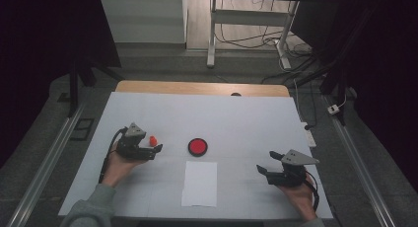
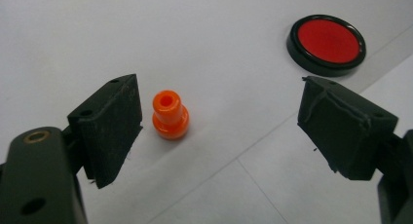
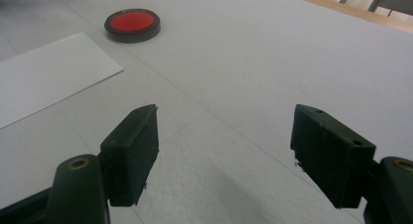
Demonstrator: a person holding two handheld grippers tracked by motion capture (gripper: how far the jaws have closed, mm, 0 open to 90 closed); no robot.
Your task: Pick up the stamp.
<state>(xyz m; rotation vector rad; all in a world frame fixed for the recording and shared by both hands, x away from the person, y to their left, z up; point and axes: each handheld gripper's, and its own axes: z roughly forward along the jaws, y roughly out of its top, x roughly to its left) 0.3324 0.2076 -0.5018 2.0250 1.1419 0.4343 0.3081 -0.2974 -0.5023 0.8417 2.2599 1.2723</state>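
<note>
A small orange peg (image 2: 170, 115) stands upright on the white table cover, its hollow top facing up. My left gripper (image 2: 219, 121) is open around it. The peg sits close to the jaw on the left of that view, and neither pad touches it. From above, the peg (image 1: 153, 138) lies just beyond the tips of the left gripper (image 1: 154, 149). A red disc with a black rim (image 1: 197, 146) lies at the table's middle, to the right of the peg. My right gripper (image 1: 266, 163) rests open at the right front, with nothing between its jaws (image 3: 224, 136).
A white sheet of paper (image 1: 199, 183) lies in front of the red disc (image 3: 132, 23), between the two hands. The white cover (image 1: 236, 118) spans the table, with a wooden edge (image 1: 202, 88) at the back. Desk legs and cables stand beyond.
</note>
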